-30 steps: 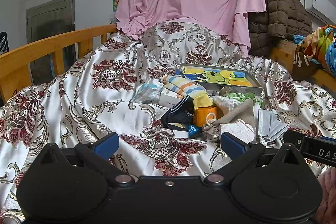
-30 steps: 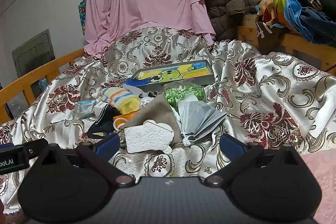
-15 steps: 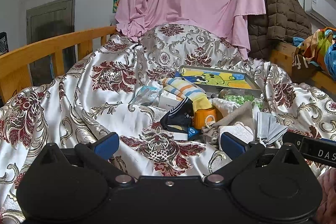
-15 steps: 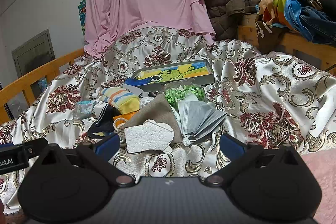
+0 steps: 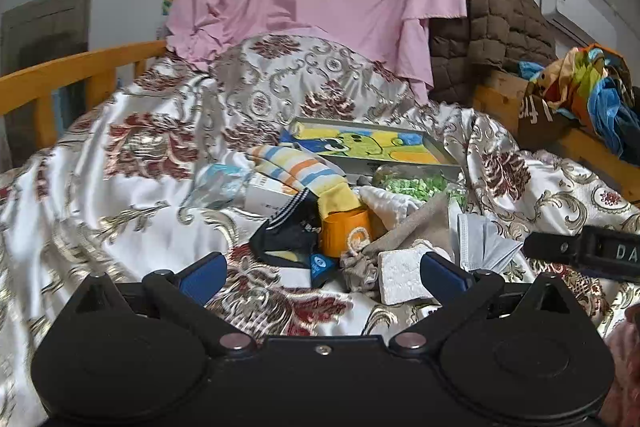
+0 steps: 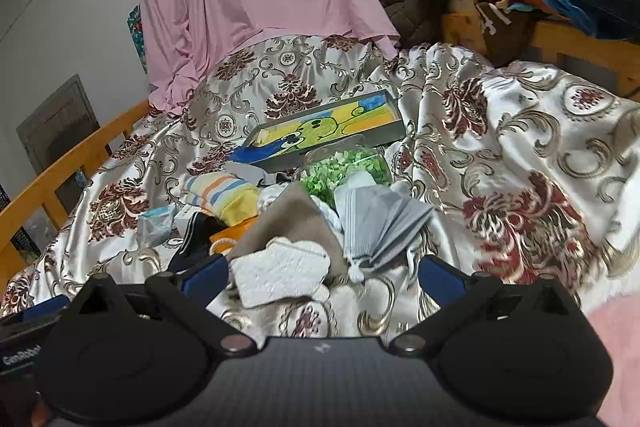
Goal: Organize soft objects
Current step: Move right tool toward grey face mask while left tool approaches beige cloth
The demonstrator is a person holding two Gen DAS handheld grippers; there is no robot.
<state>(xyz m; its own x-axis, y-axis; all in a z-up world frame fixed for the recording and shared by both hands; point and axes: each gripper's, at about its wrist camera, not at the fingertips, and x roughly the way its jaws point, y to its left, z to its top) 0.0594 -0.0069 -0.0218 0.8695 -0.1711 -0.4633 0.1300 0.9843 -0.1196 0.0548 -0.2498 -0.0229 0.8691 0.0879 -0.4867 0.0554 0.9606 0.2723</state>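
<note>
My right claw is cut off by the left view's edge. The orange cup sits half buried under socks, and the blue packet's label is too small to read.

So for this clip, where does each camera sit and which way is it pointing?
Left wrist: on the left claw, low over the bedspread, facing the pile; its open blue fingers show, the right claw at right.
Right wrist: on the right claw, tilted, facing the same pile; open fingers show, the left claw at lower left.
Shared: white sponge, grey face masks, cartoon tray.
</note>
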